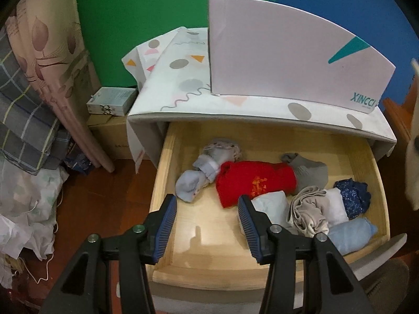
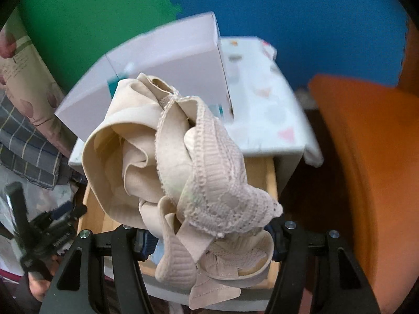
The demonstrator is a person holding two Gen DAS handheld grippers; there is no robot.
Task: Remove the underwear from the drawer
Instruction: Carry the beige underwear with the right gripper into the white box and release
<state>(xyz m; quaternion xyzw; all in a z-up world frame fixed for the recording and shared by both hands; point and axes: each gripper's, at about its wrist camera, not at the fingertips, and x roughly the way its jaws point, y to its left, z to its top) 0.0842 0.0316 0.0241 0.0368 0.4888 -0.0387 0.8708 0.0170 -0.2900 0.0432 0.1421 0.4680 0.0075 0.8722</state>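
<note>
The left gripper [image 1: 207, 209] hangs with jaws spread and empty over the open pale wooden drawer [image 1: 167, 162]; the right gripper [image 2: 209, 238] pinches a bunched beige lace-trimmed undergarment [image 2: 167, 157], its length running away from the camera above the drawer, hiding the white box [image 2: 167, 52] before green and blue foam walls.

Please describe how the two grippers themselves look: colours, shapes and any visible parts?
The left gripper and the right gripper match: black angular plastic frames with triangular cutouts, round silver bolts at the pivots, and blue ribbed pads inside the fingers. No cables or sleeves show.
</note>
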